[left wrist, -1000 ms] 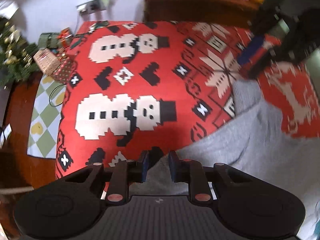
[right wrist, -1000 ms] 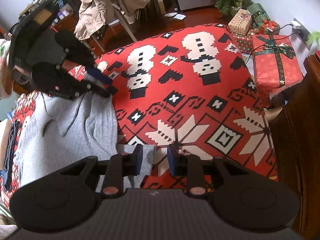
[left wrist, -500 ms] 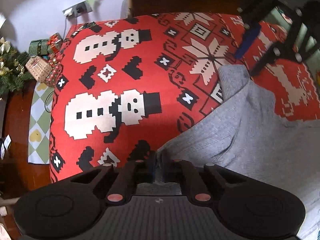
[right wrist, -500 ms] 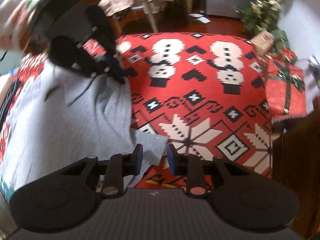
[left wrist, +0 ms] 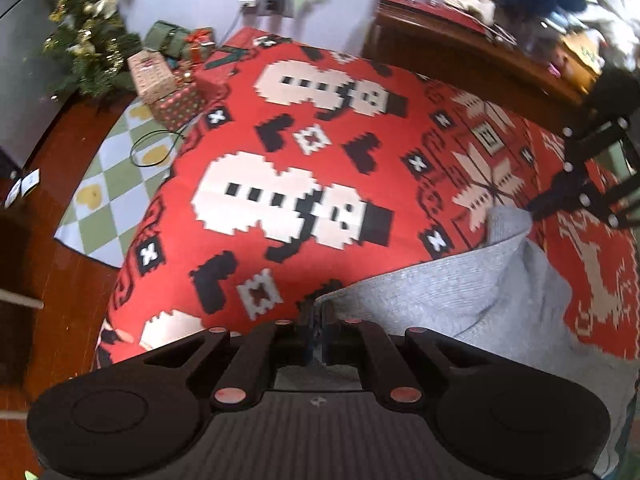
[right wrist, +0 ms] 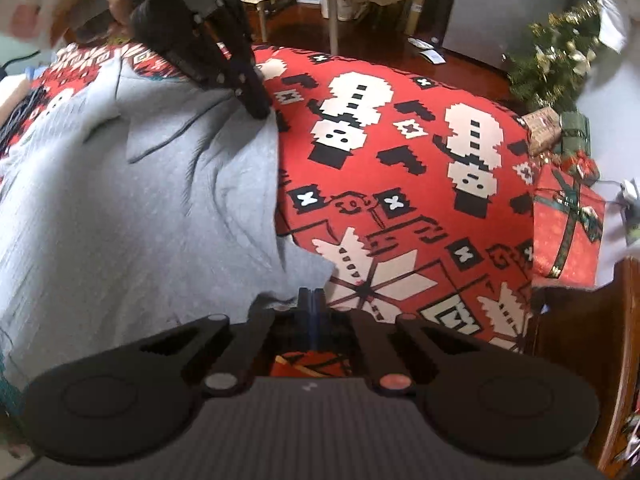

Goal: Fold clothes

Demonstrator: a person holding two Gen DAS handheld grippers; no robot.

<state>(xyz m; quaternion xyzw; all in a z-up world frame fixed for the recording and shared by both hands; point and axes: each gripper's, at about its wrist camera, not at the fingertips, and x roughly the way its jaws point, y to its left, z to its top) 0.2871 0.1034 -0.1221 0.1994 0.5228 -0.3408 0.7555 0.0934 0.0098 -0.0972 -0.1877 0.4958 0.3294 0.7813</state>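
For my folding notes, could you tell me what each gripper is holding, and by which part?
Both hold the grey garment by its edge: the left gripper at one corner, the right gripper at the neighbouring corner, over the red snowman blanket.

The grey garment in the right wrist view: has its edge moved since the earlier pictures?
Yes. The grey garment now reaches further right over the red snowman blanket, its corner beside the white snowflake, pinched in the shut right tool.

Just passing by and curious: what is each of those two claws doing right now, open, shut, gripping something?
Left gripper: just closed, pinching the edge of the grey garment.
Right gripper: just closed, pinching another edge of that garment.
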